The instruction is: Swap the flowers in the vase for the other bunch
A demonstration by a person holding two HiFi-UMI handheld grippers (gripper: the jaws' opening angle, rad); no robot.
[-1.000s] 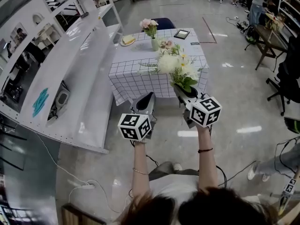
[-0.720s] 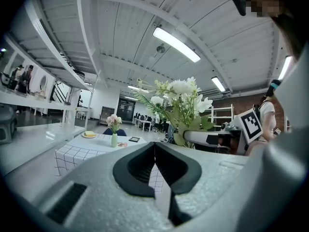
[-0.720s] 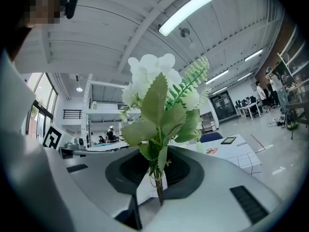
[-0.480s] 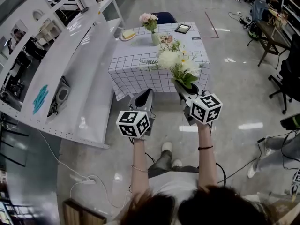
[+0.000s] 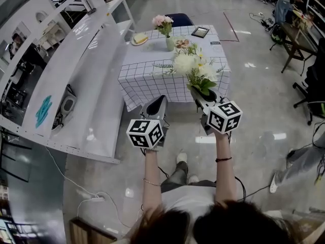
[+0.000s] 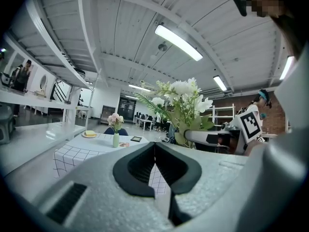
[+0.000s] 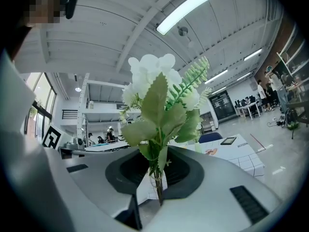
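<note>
1. Pinching the stems of the white bunch (image 5: 194, 71) between the jaws of the right gripper (image 7: 157, 178), blooms pointing up.
2. Holding the left gripper (image 6: 154, 148) level beside the right, jaws pressed together on nothing.
3. Holding both grippers over the floor, short of the near edge of the tabletop (image 5: 147, 71).
4. Leaving the vase (image 5: 169, 43) with the pink flowers (image 5: 162, 23) upright near the tabletop's far edge, between the plate (image 5: 138, 39) at the far left corner and the dark frame (image 5: 198, 32) toward the far right.
</note>
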